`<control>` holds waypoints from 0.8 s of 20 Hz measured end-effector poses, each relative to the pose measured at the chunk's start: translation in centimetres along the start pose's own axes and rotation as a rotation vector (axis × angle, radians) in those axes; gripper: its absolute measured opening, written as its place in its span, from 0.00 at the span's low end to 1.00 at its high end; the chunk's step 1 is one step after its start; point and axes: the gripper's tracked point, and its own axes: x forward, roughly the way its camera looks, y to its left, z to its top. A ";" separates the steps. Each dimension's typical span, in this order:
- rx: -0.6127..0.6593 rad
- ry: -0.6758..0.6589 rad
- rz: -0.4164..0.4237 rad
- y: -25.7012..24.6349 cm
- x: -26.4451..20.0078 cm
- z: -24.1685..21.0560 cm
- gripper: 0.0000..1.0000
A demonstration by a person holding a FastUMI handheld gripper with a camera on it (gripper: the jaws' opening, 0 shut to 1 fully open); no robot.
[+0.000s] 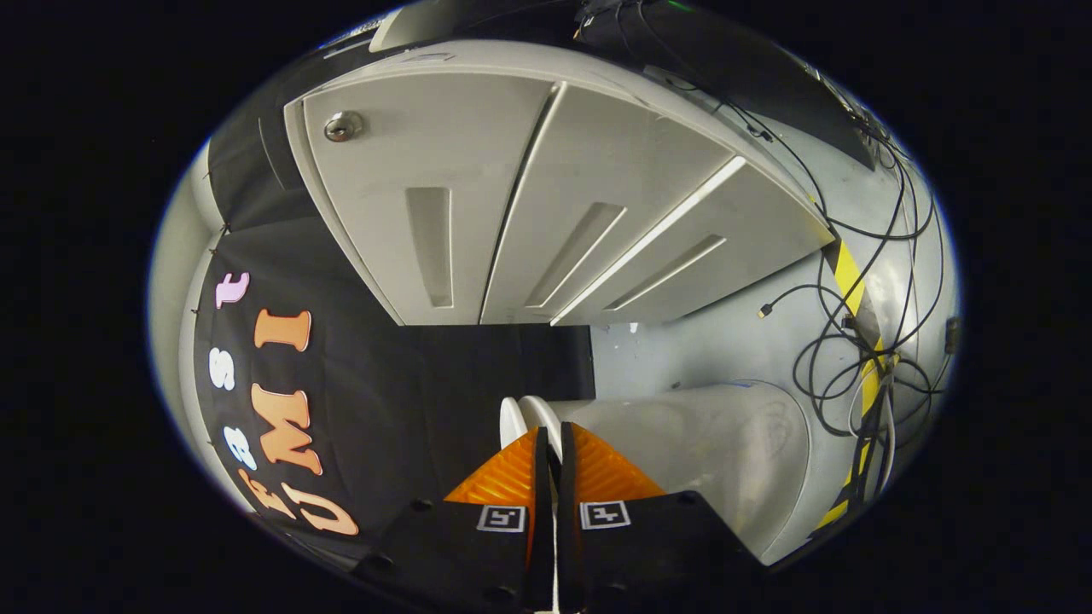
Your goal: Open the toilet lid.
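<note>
The white toilet (717,443) lies just beyond my fingers, its rounded body stretching off to the right of them. Two thin white rims stand at the fingertips: the lid (540,413) and, left of it, a second rim (510,422). My gripper (553,431) has its orange fingers (512,473) nearly together on the lid's thin edge. A sliver of white shows in the narrow slot between them. The rest of the lid is hidden behind the fingers.
A white cabinet (529,196) with three recessed-handle doors and a round lock (343,126) stands beyond the toilet. Loose black cables (845,367) and a yellow-black tape strip (853,281) lie on the grey floor to the right. Black cloth wall (401,401) hangs at left.
</note>
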 end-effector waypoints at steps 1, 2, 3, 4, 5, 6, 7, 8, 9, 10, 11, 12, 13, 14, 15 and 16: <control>-0.007 0.002 0.000 0.6 -0.1 -0.1 0.10; -0.018 0.004 -0.002 1.3 -0.3 -0.2 0.10; -0.028 0.007 -0.001 2.0 -0.6 -0.3 0.10; -0.041 0.010 -0.003 2.7 -0.9 -0.4 0.10; -0.065 0.014 -0.003 3.5 -1.2 -0.7 0.10; -0.101 0.016 -0.007 4.3 -1.5 -0.9 0.10; -0.143 0.014 -0.013 5.1 -1.7 -1.2 0.10; -0.176 0.010 -0.019 5.9 -1.9 -1.4 0.10; -0.205 0.005 -0.028 6.4 -2.1 -1.7 0.10; -0.224 -0.001 -0.028 7.1 -2.4 -1.9 0.10; -0.229 -0.003 -0.019 7.8 -2.7 -2.1 0.10; -0.220 -0.008 -0.007 8.7 -3.0 -2.4 0.10; -0.211 -0.011 0.004 9.5 -3.4 -2.7 0.10; -0.216 -0.017 0.011 10.3 -3.5 -2.8 0.10; -0.237 -0.017 0.015 11.0 -3.9 -3.3 0.10; -0.266 -0.019 0.018 11.8 -4.2 -3.7 0.10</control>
